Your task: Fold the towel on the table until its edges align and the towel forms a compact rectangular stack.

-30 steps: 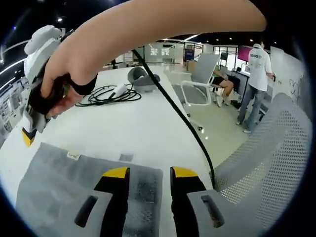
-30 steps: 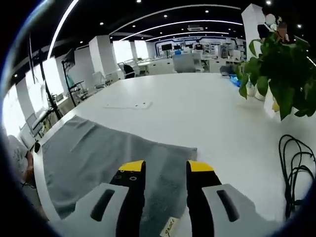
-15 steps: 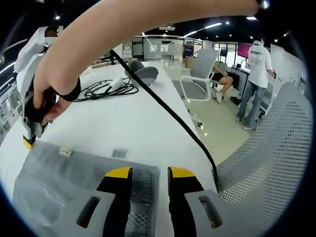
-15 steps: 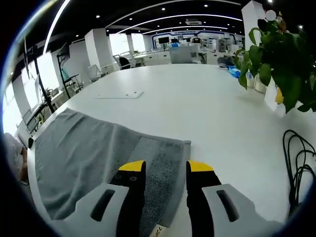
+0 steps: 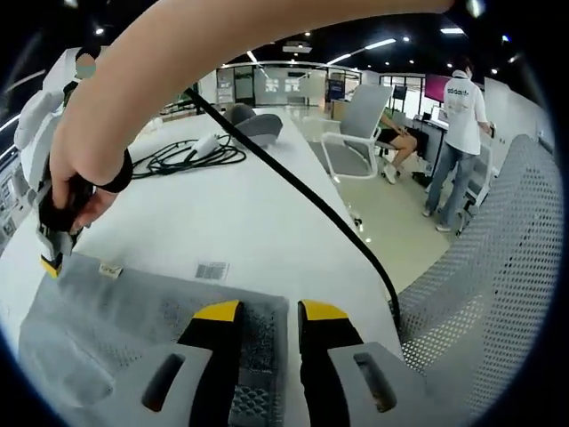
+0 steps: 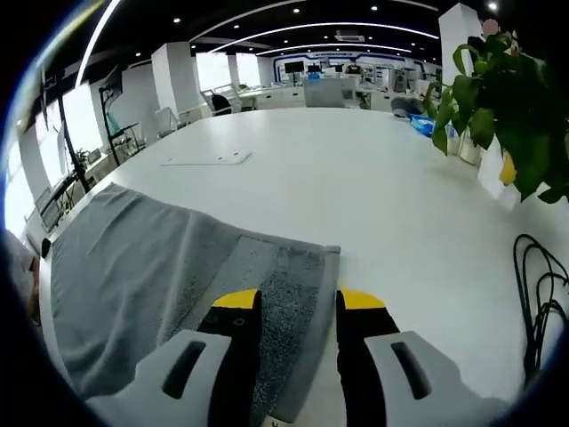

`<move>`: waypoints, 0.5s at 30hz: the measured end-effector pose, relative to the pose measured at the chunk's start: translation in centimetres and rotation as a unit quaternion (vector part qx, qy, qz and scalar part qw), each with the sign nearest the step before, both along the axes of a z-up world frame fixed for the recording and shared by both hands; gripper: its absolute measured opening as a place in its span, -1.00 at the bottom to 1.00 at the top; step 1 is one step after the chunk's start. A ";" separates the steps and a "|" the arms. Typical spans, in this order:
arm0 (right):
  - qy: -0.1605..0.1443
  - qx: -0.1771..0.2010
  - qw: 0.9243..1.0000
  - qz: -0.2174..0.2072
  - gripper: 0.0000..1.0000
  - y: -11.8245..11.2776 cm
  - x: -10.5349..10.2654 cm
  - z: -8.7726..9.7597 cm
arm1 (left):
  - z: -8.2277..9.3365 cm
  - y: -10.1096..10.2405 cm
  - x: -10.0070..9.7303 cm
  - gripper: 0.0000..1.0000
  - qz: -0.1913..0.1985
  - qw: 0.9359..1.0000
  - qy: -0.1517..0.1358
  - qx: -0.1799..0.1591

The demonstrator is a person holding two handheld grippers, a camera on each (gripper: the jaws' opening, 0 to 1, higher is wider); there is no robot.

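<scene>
Left gripper view: left hand-held gripper [image 5: 260, 311] straddles the grey towel [image 5: 116, 311] edge, jaws slightly parted. Right hand-held gripper [image 6: 292, 301] likewise brackets its corner on the white desk [image 6: 356, 178]. Best to close both evenly before lifting.

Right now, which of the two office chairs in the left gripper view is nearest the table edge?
The grey mesh-backed chair, right beside the table edge. The white swivel chair stands farther off on the open floor, near the seated person.

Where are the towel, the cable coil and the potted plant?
towel [image 6: 142, 258]: right gripper view, flat grey middle.
cable coil [image 5: 182, 156]: left gripper view, black loops on table.
potted plant [image 6: 507, 107]: right gripper view, green leaves.
</scene>
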State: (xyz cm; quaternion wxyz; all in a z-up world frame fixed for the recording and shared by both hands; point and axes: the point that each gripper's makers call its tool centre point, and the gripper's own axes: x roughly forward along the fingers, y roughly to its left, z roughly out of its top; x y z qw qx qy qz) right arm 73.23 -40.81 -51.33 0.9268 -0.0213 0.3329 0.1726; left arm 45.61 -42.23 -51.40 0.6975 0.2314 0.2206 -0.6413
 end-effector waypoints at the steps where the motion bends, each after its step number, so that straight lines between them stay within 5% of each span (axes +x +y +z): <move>1: -0.001 -0.002 1.000 0.001 -0.36 -0.1 0.1 0.0 | 0.0 0.0 0.1 -0.58 0.000 1.000 -0.002 0.001; 15: 0.000 -0.007 1.000 -0.014 -0.56 -0.6 0.5 -0.4 | -0.1 -0.1 0.3 -0.63 0.004 1.000 0.000 0.000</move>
